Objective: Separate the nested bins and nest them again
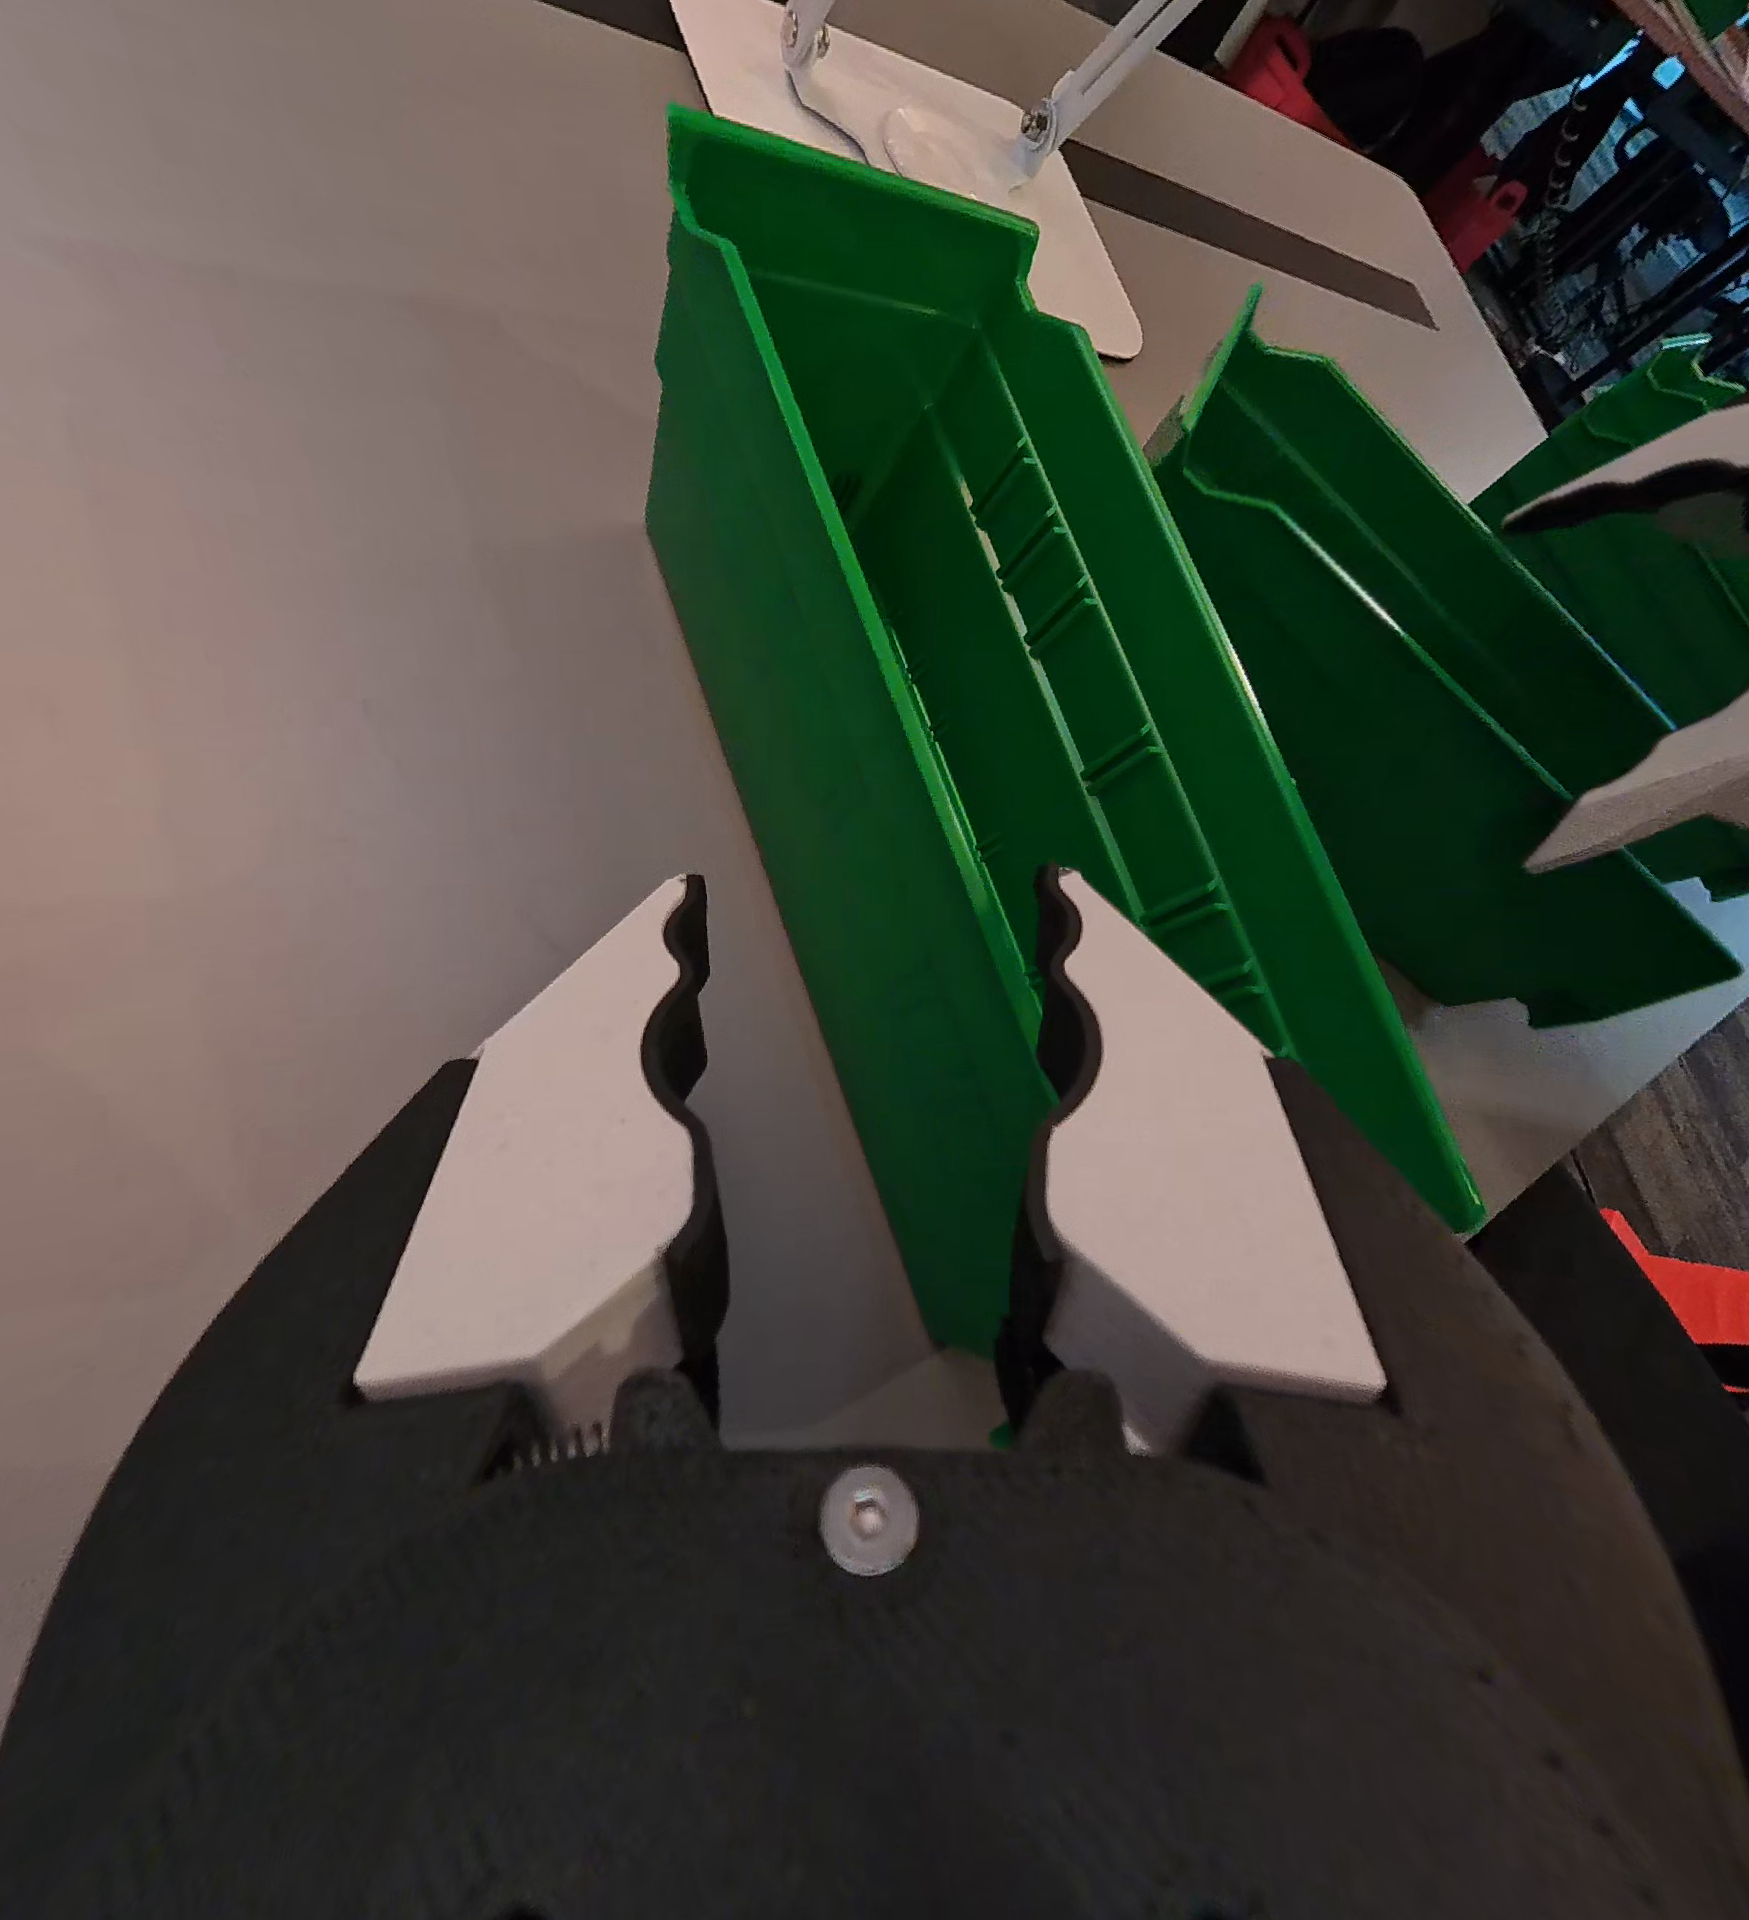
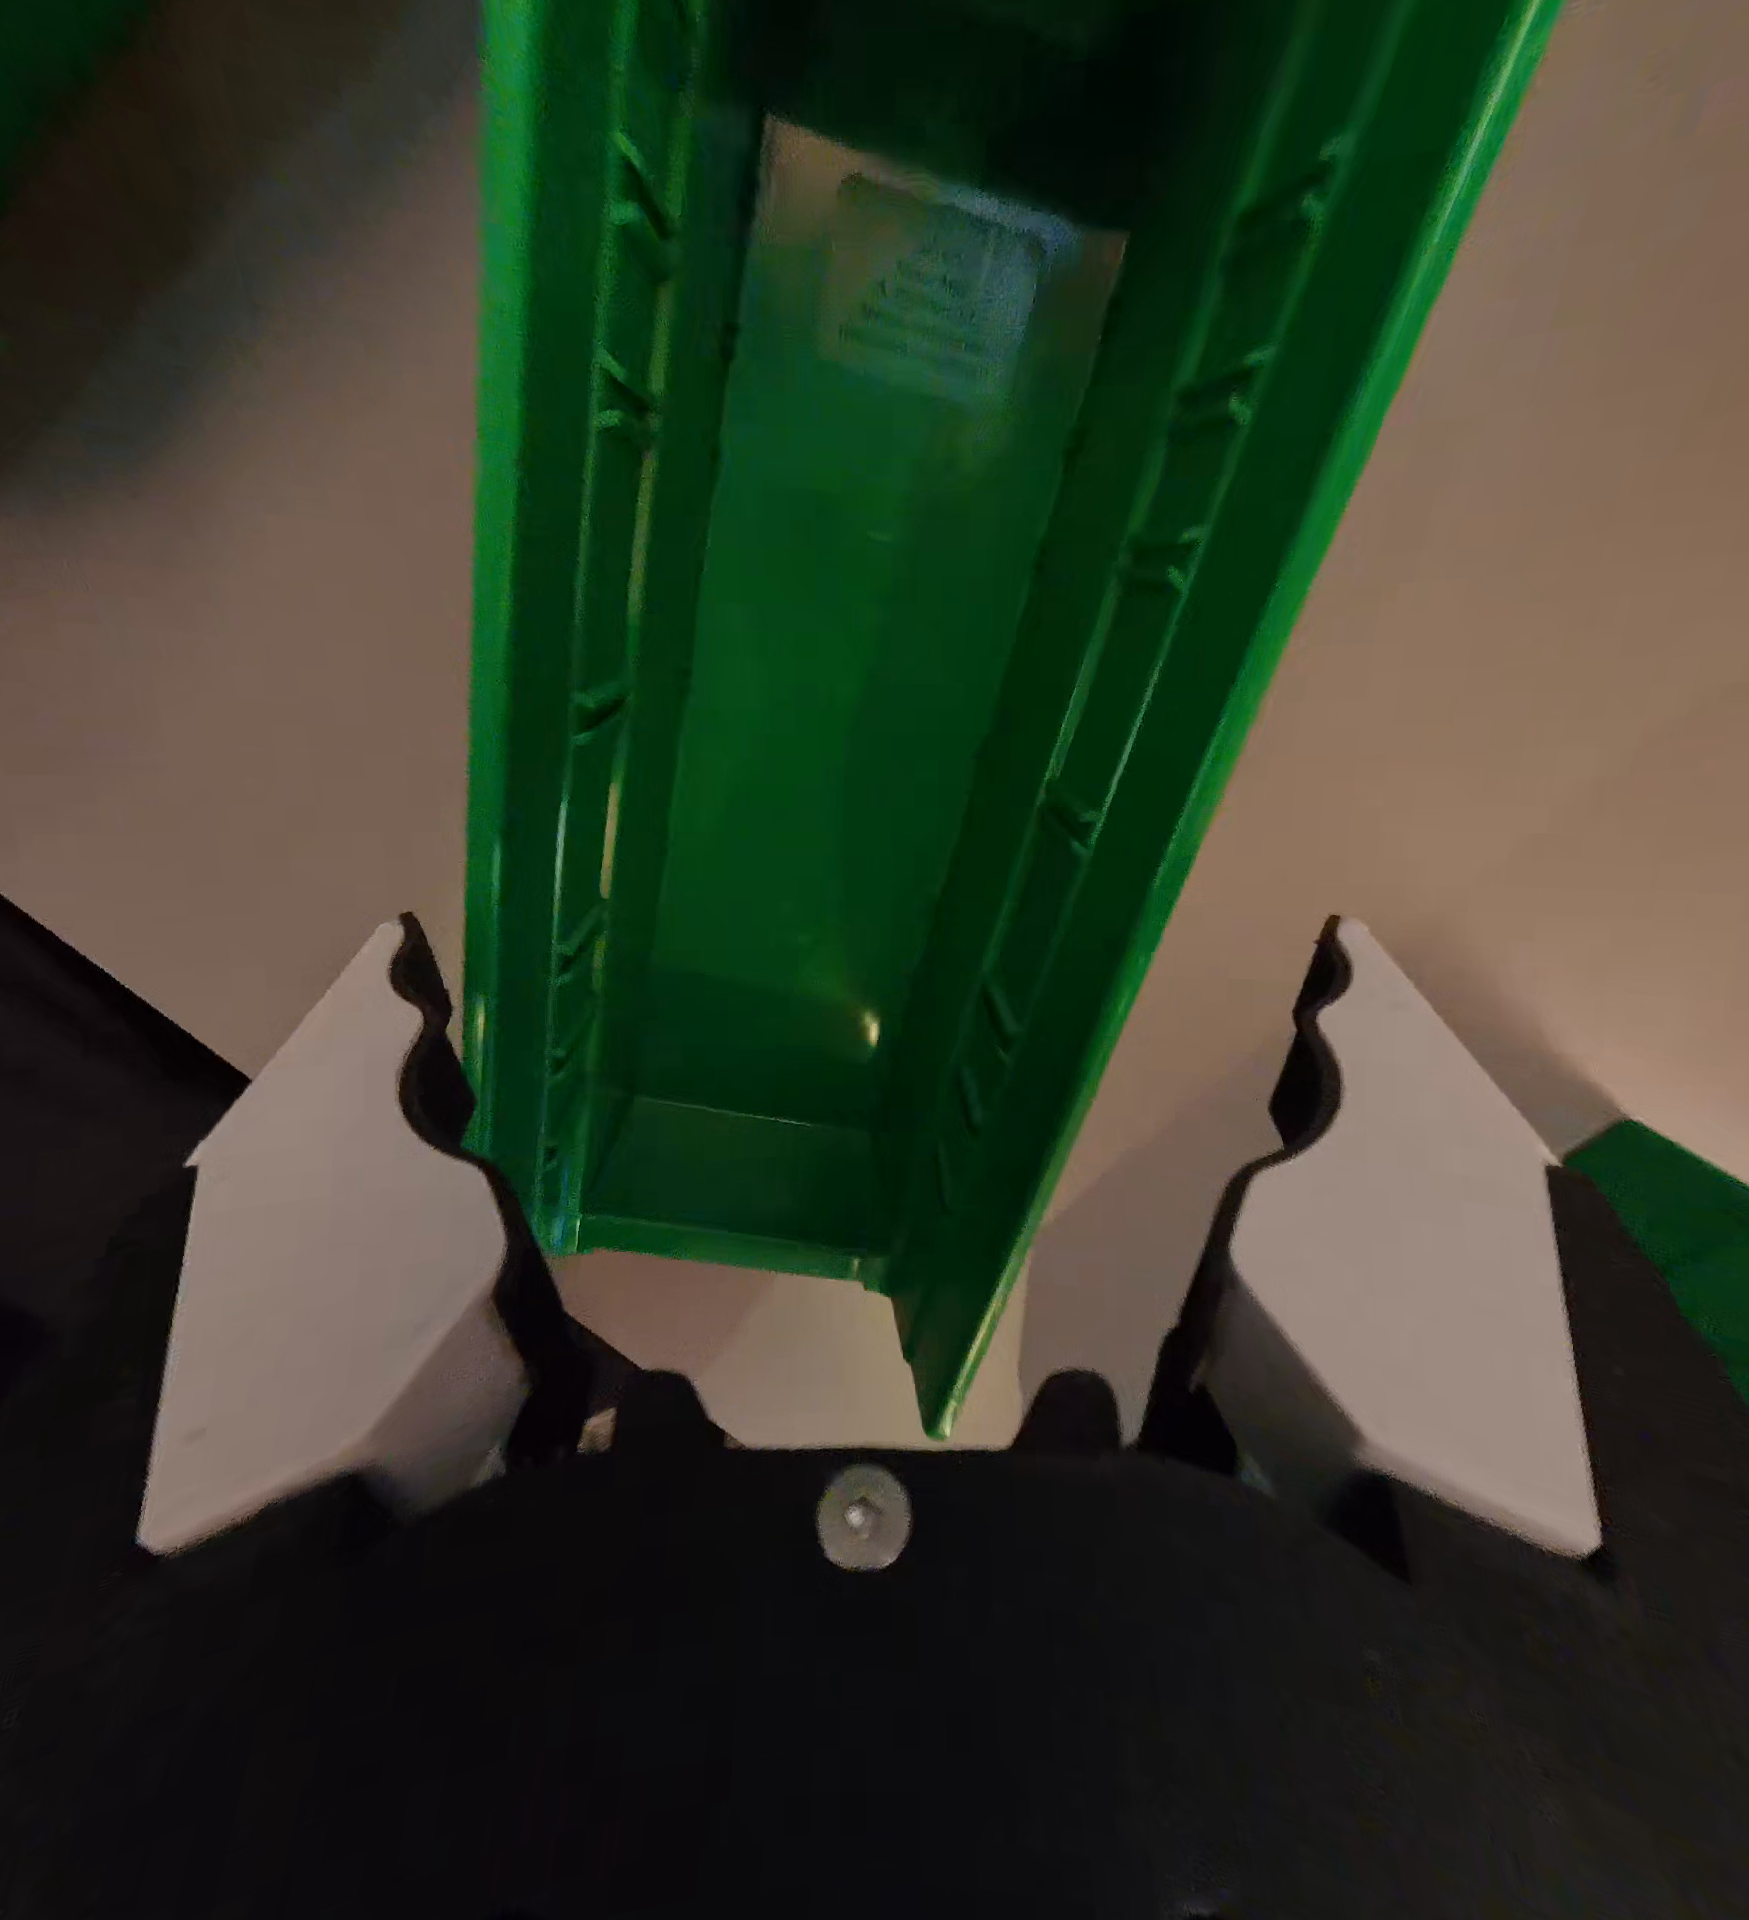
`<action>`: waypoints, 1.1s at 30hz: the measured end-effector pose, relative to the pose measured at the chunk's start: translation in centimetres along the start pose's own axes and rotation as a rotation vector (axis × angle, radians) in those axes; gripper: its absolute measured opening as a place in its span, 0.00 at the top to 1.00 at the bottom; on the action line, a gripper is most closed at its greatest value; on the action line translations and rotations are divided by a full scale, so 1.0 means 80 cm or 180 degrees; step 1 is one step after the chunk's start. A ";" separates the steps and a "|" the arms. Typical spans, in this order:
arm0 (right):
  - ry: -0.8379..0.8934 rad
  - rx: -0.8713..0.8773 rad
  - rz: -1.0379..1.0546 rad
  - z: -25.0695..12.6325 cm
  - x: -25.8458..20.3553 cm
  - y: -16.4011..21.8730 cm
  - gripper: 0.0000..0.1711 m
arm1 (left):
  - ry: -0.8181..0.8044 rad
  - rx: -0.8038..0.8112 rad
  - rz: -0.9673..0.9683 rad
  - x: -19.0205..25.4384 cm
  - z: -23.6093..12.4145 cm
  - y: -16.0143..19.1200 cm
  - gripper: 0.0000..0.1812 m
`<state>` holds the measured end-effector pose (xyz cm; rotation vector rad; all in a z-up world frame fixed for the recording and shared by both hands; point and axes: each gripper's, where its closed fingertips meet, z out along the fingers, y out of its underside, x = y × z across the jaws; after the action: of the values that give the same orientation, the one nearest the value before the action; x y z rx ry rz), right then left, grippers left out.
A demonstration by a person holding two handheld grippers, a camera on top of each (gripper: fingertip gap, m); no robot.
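Left wrist view: my left claw (image 1: 870,914) gapes partly, one green bin (image 1: 797,727) wall between its fingers. Right claw (image 2: 870,935) wide, straddling second bin (image 2: 849,727).

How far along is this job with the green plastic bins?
Separating looks done: in the left wrist view two long green plastic bins lie side by side, apart, on the pale table. In hand: the open left gripper straddles the near bin's side wall, and the open right gripper sits around another bin's end. Nesting them again is left.
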<state>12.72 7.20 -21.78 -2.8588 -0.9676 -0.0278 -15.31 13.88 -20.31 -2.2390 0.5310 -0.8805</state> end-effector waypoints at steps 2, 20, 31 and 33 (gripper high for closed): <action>-0.0168 0.0035 0.0064 0.014 -0.003 0.001 0.09 | 0.0003 -0.0017 0.0011 0.001 0.002 0.001 0.66; -0.0465 0.0532 0.0456 -0.006 0.023 0.009 0.36 | -0.0025 -0.0055 0.0026 -0.004 0.003 0.005 0.66; -0.0124 0.1158 0.0989 -0.207 0.163 0.123 0.37 | 0.0033 -0.0024 0.0041 -0.003 0.002 0.003 0.65; 0.0118 0.1074 0.1162 -0.229 0.196 0.169 0.36 | 0.0028 -0.0032 0.0040 -0.004 0.002 0.004 0.65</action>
<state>33.81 3.80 -4.19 -2.6575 -0.3855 0.1056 -15.41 13.91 -20.75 -2.2395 0.5539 -0.8835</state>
